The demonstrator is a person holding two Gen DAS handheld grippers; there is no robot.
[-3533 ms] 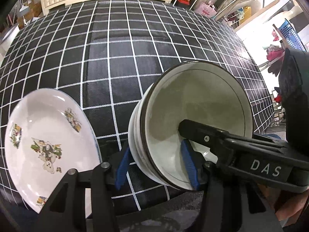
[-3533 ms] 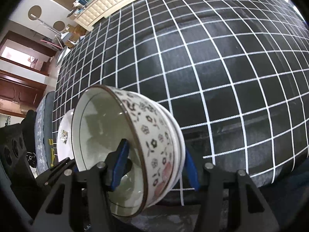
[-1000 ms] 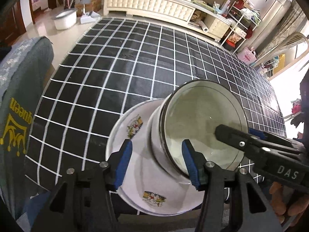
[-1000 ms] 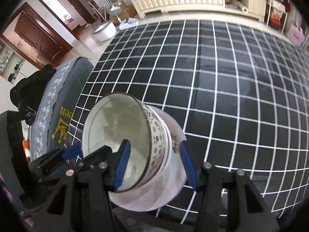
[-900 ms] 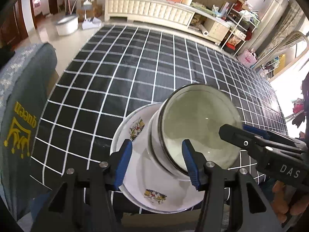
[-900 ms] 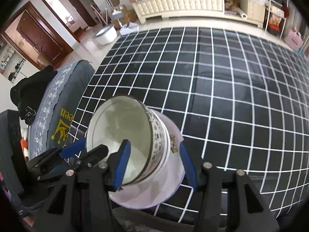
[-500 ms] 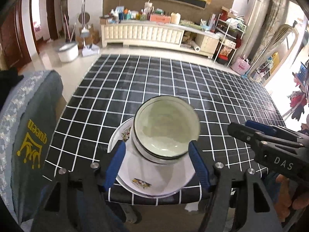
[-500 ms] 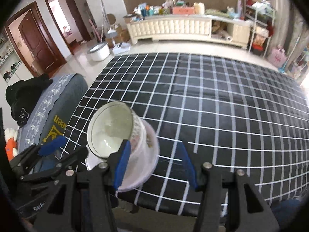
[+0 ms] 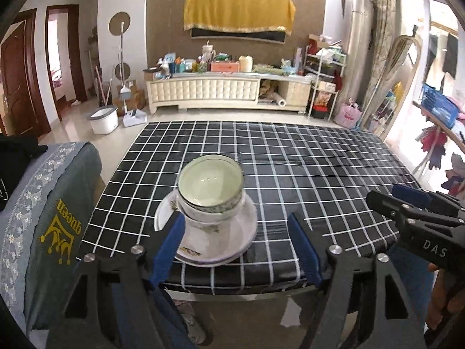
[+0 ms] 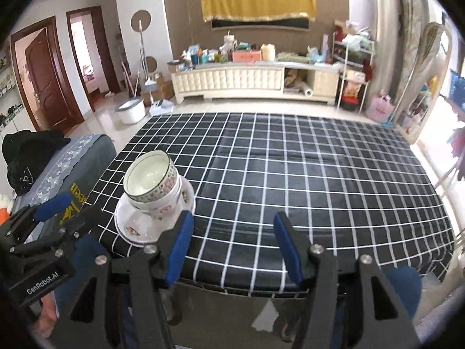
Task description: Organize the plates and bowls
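Two nested patterned bowls [image 9: 209, 191] [image 10: 152, 181] stand upright on a white decorated plate [image 9: 221, 238] [image 10: 136, 226] near the front left corner of the black checked table [image 9: 305, 174] [image 10: 305, 174]. My left gripper [image 9: 237, 247] is open, pulled back off the table's front edge, with the stack beyond its left finger. My right gripper [image 10: 231, 244] is open too, back from the front edge, with the stack to its left. The right gripper [image 9: 412, 203] shows at the right of the left wrist view, and the left gripper [image 10: 49, 212] at the left of the right wrist view.
A grey-covered chair [image 9: 49, 224] with a black garment [image 10: 26, 157] stands at the table's left. Beyond the table are a cream cabinet [image 9: 226, 90], a white bucket [image 9: 103, 119] and shelving [image 9: 322, 84]. A clothes rack [image 9: 441, 133] stands at the right.
Both grippers have let go of the bowls, opened and drawn back from the table. The nested bowls now rest on the plate.
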